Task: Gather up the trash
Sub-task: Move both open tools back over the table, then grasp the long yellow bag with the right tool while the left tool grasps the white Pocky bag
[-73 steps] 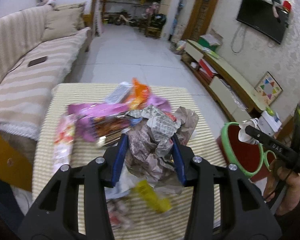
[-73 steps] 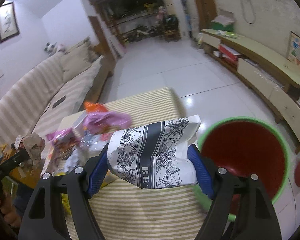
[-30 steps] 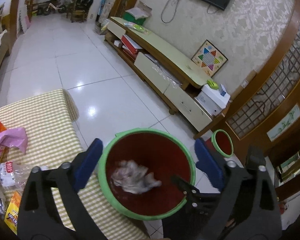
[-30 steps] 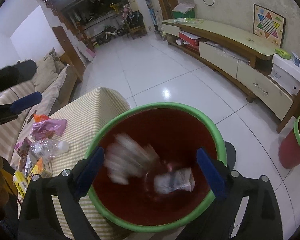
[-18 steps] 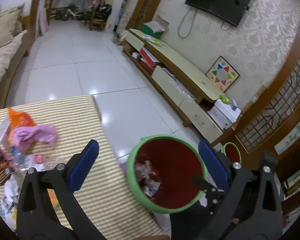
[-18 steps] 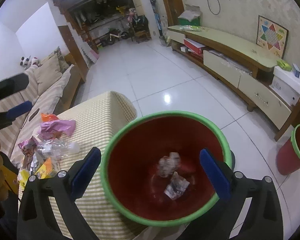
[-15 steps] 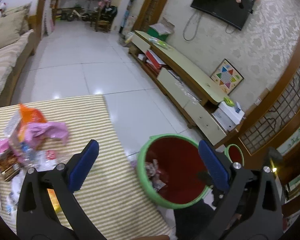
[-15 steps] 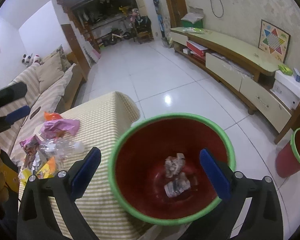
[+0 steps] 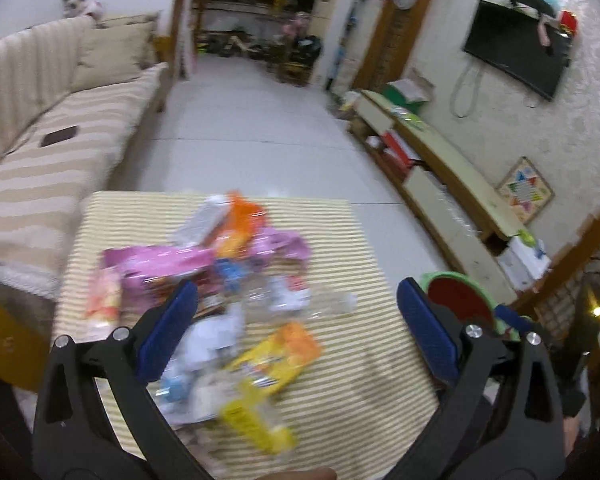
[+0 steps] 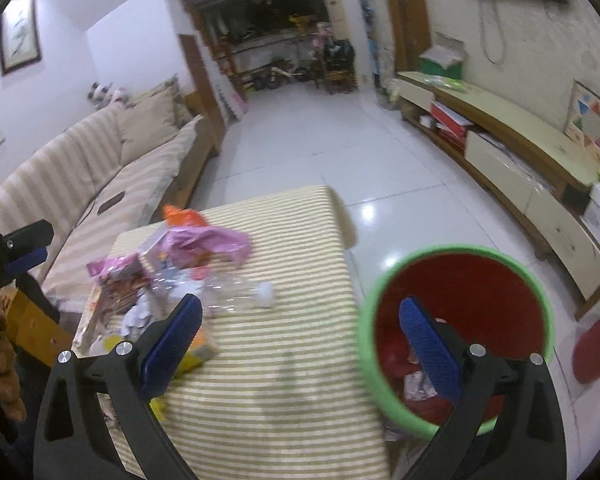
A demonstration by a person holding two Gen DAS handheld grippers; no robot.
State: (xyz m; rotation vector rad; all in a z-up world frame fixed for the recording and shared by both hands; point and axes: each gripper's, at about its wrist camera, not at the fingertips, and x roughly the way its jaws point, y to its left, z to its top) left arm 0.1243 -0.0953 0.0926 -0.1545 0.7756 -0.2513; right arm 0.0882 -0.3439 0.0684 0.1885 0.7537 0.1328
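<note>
- The left gripper (image 9: 296, 336), black-framed with blue ribbed pads (image 9: 168, 330), hangs wide open and empty above the low table draped in a yellow-and-cream striped cloth (image 9: 352, 364).
- The right gripper (image 10: 298, 346), same black arms and blue pads (image 10: 430, 350), is also spread wide with nothing between its fingers; one pad sits over the table's cloth, the other over the bin's mouth.
- The round red plastic bin with a bright green rim (image 10: 456, 334) stands just beside the table's right edge; crumpled paper scraps (image 10: 418, 384) lie at its bottom.
- Heaped on the left half of the table: a crinkly pink plastic wrapper (image 9: 168, 258), an orange foil packet (image 9: 242, 216), a clear, crushed plastic bottle with a white cap (image 10: 236, 294), a glossy yellow-orange snack bag (image 9: 280, 354) and crumpled white paper (image 9: 212, 338).
- The heap is blurred in the left wrist view, so finer print cannot be read.
- A cream striped fabric sofa (image 9: 48, 128) runs left of the table.
</note>
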